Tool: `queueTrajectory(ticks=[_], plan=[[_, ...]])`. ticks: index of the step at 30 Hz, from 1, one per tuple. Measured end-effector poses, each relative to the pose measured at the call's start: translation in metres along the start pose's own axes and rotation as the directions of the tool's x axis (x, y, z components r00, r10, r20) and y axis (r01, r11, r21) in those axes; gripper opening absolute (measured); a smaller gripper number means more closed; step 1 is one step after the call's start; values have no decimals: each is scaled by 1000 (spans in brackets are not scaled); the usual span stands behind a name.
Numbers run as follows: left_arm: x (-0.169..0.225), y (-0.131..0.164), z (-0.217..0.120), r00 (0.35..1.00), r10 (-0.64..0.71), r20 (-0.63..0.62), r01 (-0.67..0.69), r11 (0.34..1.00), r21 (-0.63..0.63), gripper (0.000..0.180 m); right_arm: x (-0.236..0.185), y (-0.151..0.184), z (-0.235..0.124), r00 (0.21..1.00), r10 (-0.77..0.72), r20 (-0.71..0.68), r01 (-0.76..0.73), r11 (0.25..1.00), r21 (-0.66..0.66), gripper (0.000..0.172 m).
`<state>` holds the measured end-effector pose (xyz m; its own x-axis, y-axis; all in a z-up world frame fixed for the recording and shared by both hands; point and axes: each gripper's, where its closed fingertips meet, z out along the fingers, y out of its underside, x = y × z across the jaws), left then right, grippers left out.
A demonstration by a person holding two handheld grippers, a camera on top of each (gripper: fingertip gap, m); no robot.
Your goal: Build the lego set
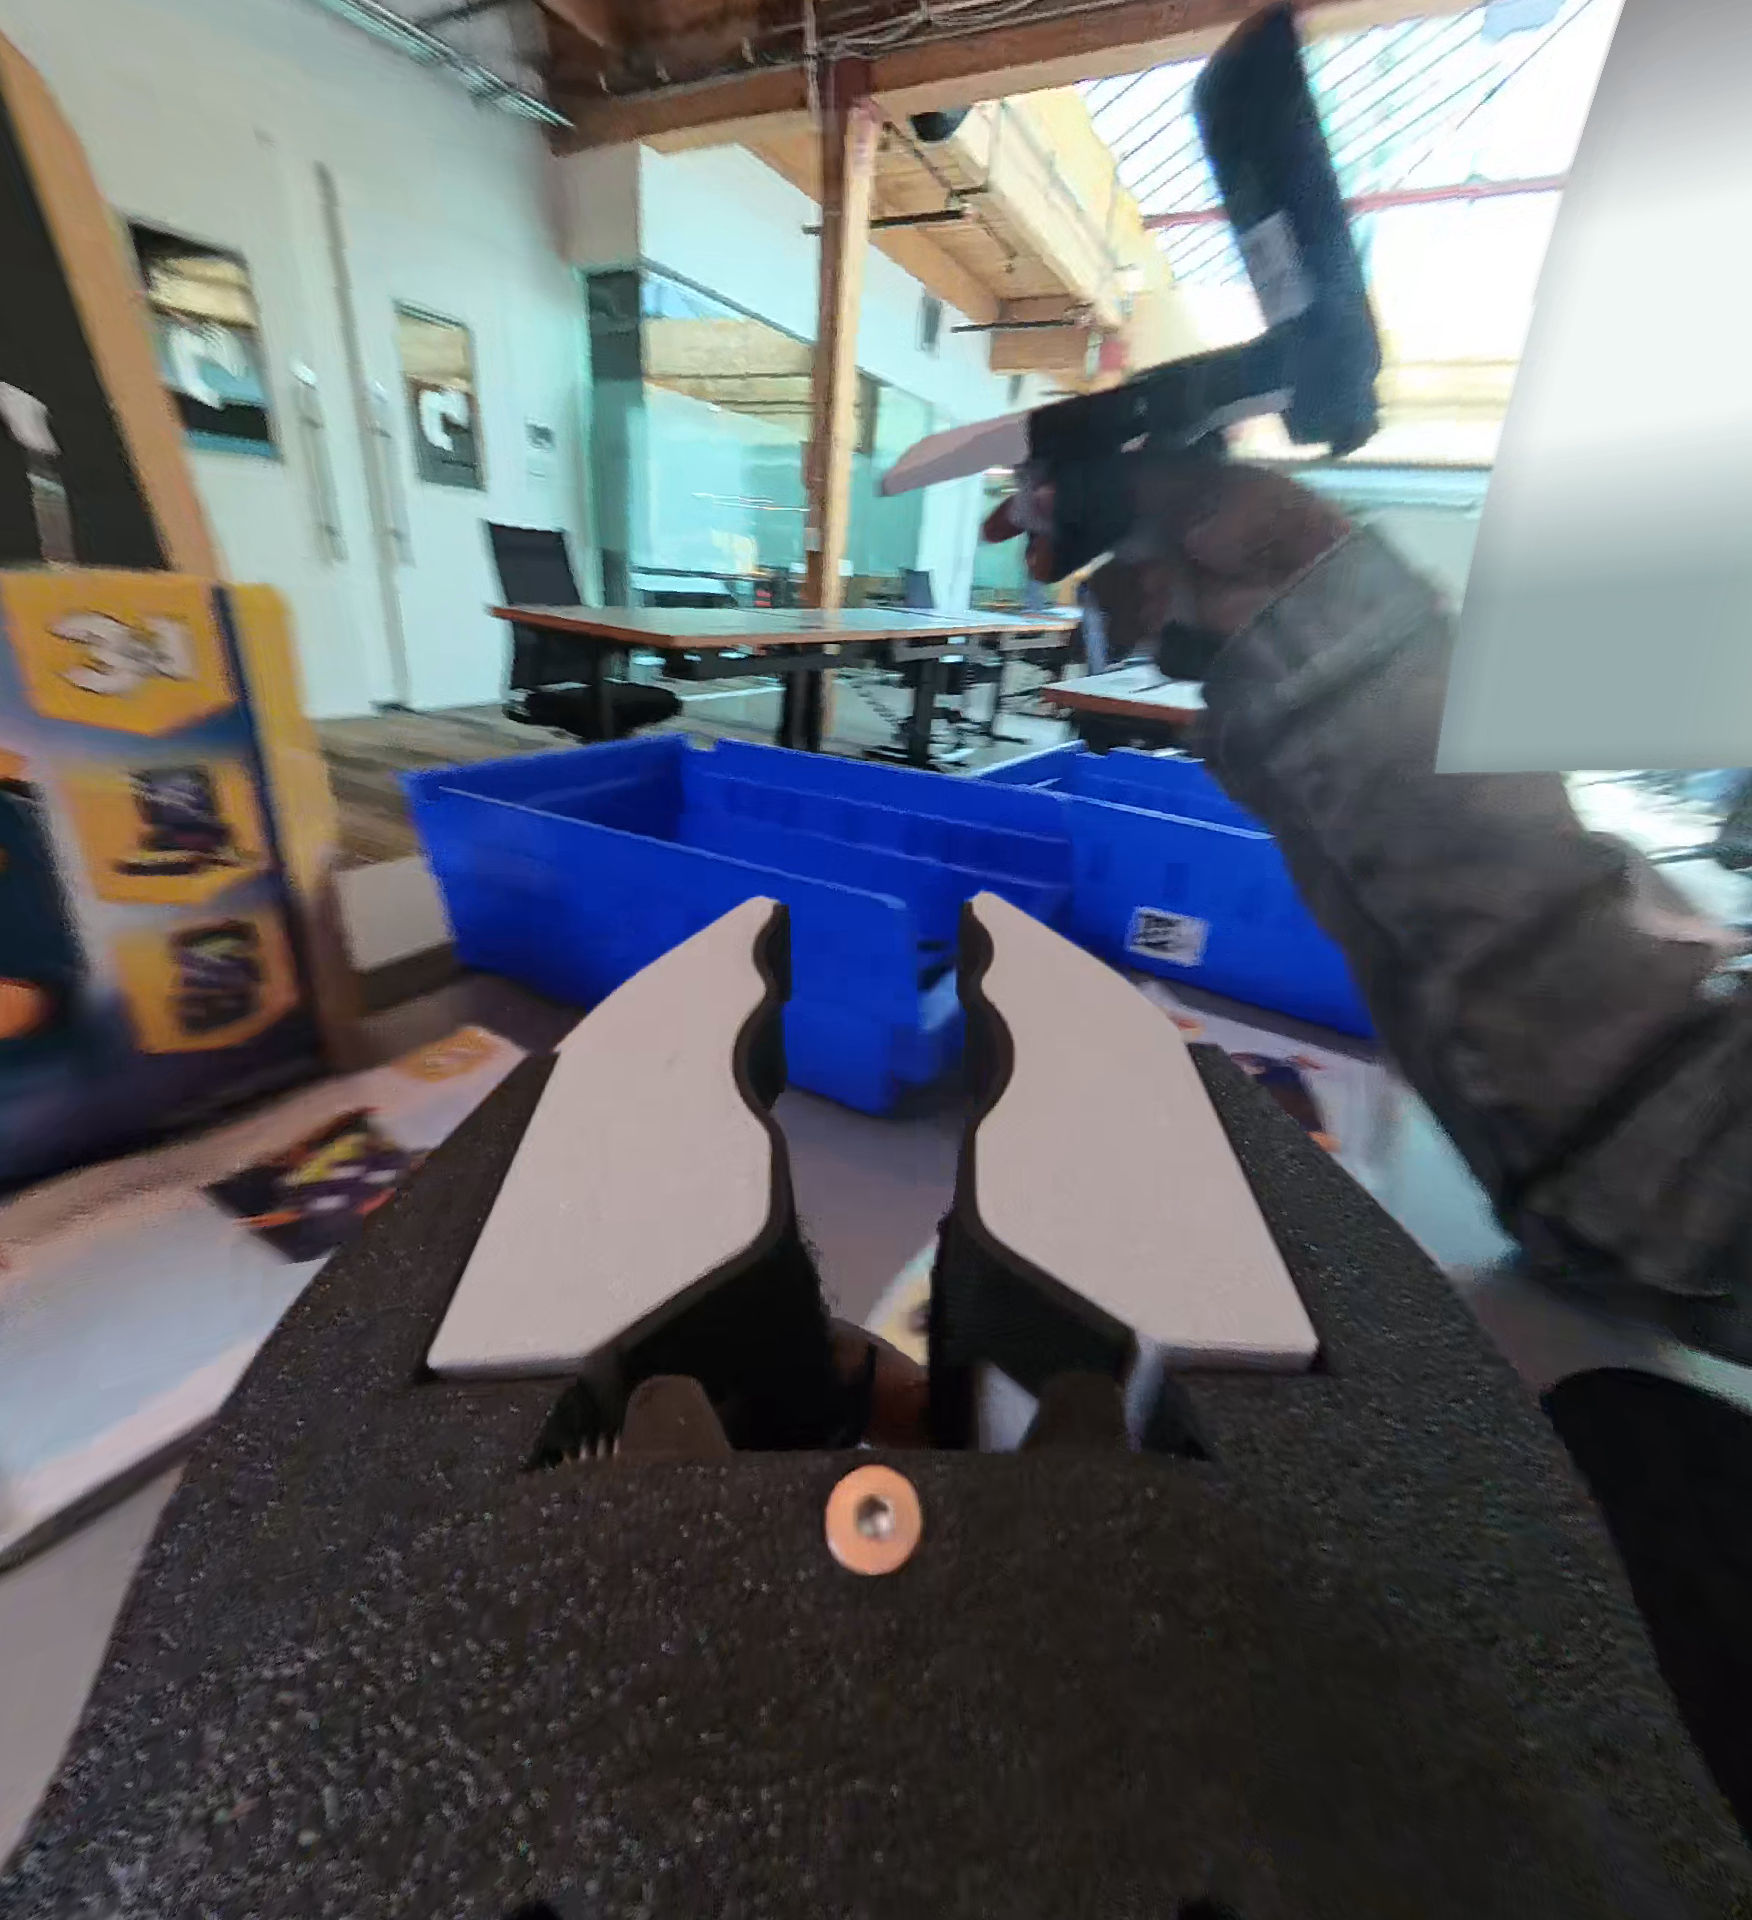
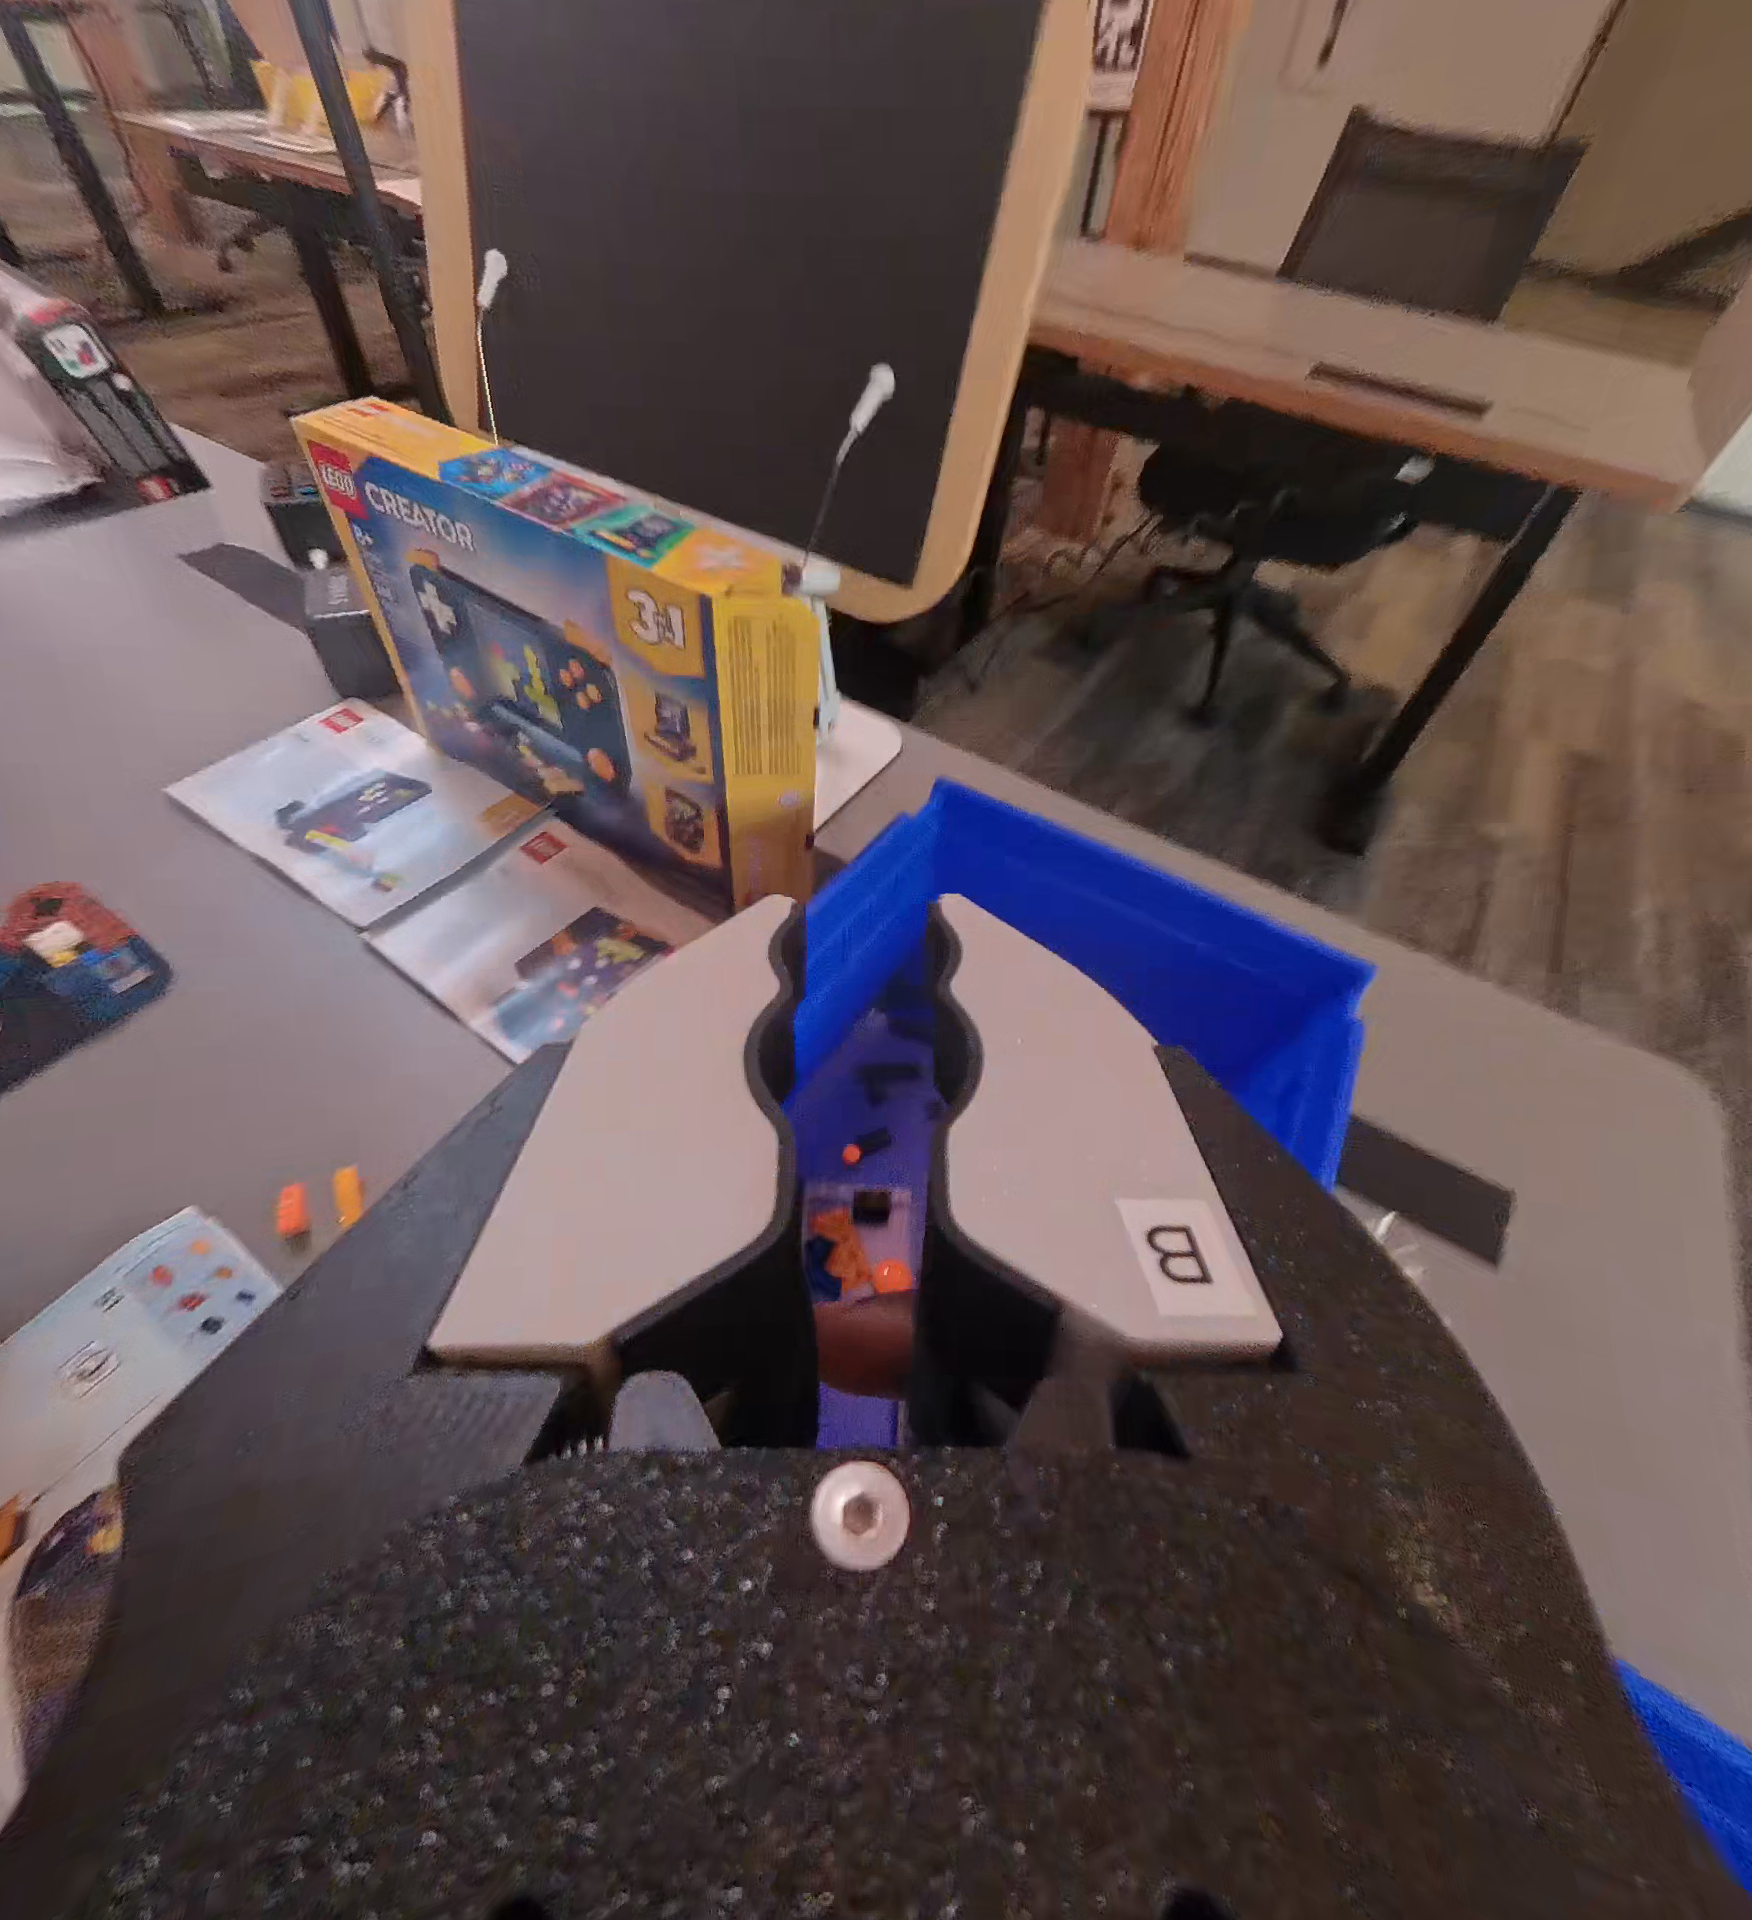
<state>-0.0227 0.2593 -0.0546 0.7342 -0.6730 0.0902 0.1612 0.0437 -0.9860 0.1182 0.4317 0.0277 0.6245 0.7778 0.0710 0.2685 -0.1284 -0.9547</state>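
Observation:
My right gripper [image 2: 867, 914] hangs over a blue bin [image 2: 1163, 935]. Its fingers stand apart with nothing between the pads. Through the gap I see small orange, black and blue bricks [image 2: 851, 1247] lying in the bin. My left gripper [image 1: 872, 920] is open and empty, held low over the table and pointing at a blue bin [image 1: 643, 862]. A second blue bin [image 1: 1194, 862] stands beside that one. In the left wrist view a sleeved arm [image 1: 1474, 935] holds the other gripper's black body [image 1: 1111, 468] high at the upper right.
A yellow and blue toy box [image 2: 581, 644] stands behind the bin; it also shows at the left of the left wrist view [image 1: 103, 862]. Booklets [image 2: 352, 800] lie open on the grey table [image 2: 124, 644]. Two orange bricks [image 2: 316, 1205] and a partly built model [image 2: 51, 956] lie at the left. A black board [image 2: 747, 260] stands behind. My hands' fingertips stand some 25 cm from each other.

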Motion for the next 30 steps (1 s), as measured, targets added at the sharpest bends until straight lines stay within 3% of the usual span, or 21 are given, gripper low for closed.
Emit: queueTrajectory(ticks=[3,6,8,12,15,19,23,30], plan=[[22,8,8,997,-52,-64,52,999,-3,29,12,49,11,993,89,82,-71,977,-203,28],[22,25,11,996,79,-44,-81,996,-45,29,26,112,25,999,23,45,1,875,-483,28],[17,37,10,974,226,-28,-227,970,-80,28,35,136,35,1000,8,2,-5,823,-568,28],[23,43,11,909,412,-59,-416,905,-94,27,48,165,62,987,113,-111,-157,771,-617,19],[27,48,10,902,423,-84,-430,897,-105,27,51,185,65,980,138,-145,-200,714,-671,22],[23,48,9,905,419,-72,-425,899,-111,26,60,189,56,969,165,-182,-246,703,-667,24],[22,48,9,904,422,-66,-427,897,-112,26,53,192,50,970,193,-145,-239,681,-692,23],[20,41,7,888,460,-27,-460,884,-85,25,20,213,32,979,201,25,-92,551,-829,18]])
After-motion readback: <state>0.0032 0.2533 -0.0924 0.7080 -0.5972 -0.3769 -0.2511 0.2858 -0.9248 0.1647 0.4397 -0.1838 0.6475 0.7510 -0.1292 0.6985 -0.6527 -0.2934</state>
